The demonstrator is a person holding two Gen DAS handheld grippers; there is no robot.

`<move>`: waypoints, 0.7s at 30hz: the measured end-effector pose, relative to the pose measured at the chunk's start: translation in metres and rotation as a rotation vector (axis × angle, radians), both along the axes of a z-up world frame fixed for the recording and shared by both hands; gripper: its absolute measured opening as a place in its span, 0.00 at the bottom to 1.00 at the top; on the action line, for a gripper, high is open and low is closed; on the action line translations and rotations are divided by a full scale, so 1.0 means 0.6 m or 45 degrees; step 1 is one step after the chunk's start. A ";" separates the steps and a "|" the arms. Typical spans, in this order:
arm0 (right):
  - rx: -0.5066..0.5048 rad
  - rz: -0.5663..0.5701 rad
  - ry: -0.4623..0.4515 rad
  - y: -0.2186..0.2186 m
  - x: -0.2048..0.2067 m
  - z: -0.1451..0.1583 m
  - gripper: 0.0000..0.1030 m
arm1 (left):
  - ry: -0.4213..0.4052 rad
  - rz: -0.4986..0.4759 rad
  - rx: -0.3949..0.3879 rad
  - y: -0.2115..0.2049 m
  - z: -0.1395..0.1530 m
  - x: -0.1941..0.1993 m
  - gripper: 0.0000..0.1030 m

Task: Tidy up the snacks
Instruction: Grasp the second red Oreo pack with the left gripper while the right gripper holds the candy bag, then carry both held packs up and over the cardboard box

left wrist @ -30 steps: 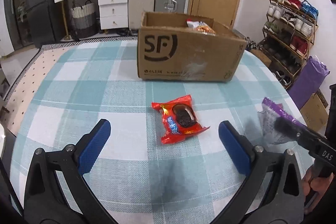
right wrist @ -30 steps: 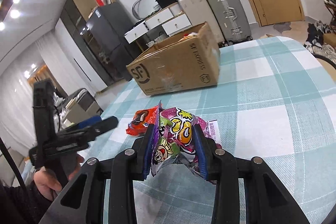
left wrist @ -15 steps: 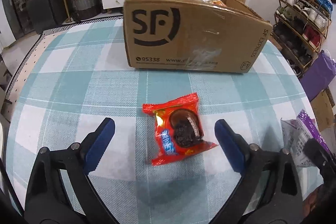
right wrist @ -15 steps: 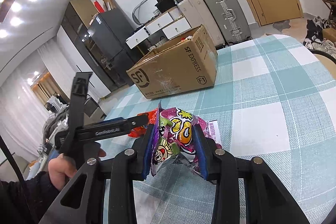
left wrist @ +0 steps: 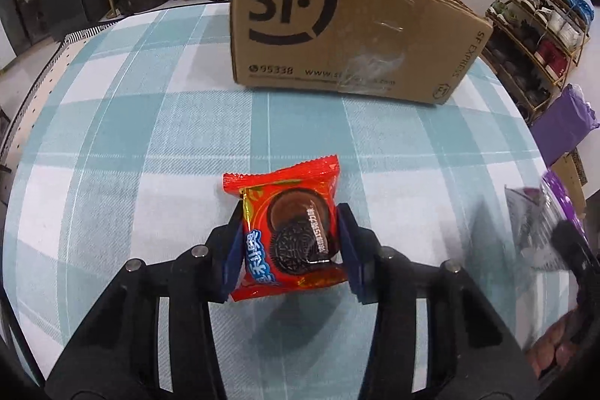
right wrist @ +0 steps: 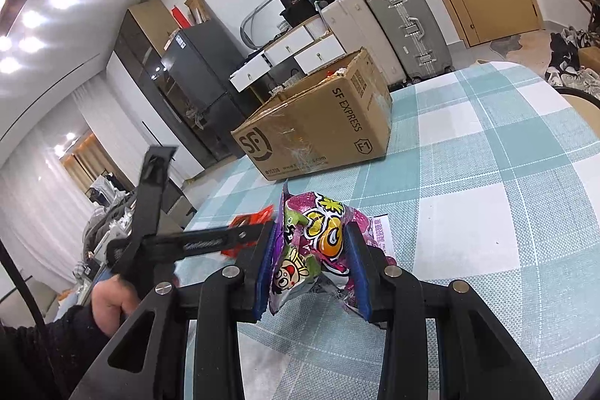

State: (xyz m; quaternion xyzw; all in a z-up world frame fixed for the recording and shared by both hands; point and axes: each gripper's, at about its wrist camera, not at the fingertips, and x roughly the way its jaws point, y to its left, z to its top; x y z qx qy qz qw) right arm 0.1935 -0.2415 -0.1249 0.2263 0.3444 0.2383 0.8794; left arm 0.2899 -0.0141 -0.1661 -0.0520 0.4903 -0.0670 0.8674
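Left gripper (left wrist: 290,246) clamps red cookie packet (left wrist: 288,231); right gripper (right wrist: 313,268) clamps purple snack bag (right wrist: 315,250). Cardboard box (left wrist: 345,29) stands far.

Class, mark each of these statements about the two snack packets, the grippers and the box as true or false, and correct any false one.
1. The left gripper is closed on the red cookie packet. True.
2. The right gripper is open with nothing in it. False: it is shut on the purple snack bag.
3. The SF cardboard box stands open-topped on the checked tablecloth. True.
4. The red cookie packet already lies inside the box. False: it is on the tablecloth, in front of the box.
5. The purple snack bag shows cartoon print. True.
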 end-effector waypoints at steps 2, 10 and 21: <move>-0.009 -0.001 0.009 0.002 0.001 -0.001 0.35 | -0.023 -0.006 -0.004 0.010 0.009 -0.018 0.41; -0.119 0.033 -0.046 0.033 -0.010 0.017 0.35 | -0.079 -0.016 -0.063 0.031 0.044 -0.097 0.41; -0.056 0.105 -0.111 0.066 -0.033 0.093 0.35 | -0.261 -0.075 -0.077 0.032 0.153 -0.183 0.41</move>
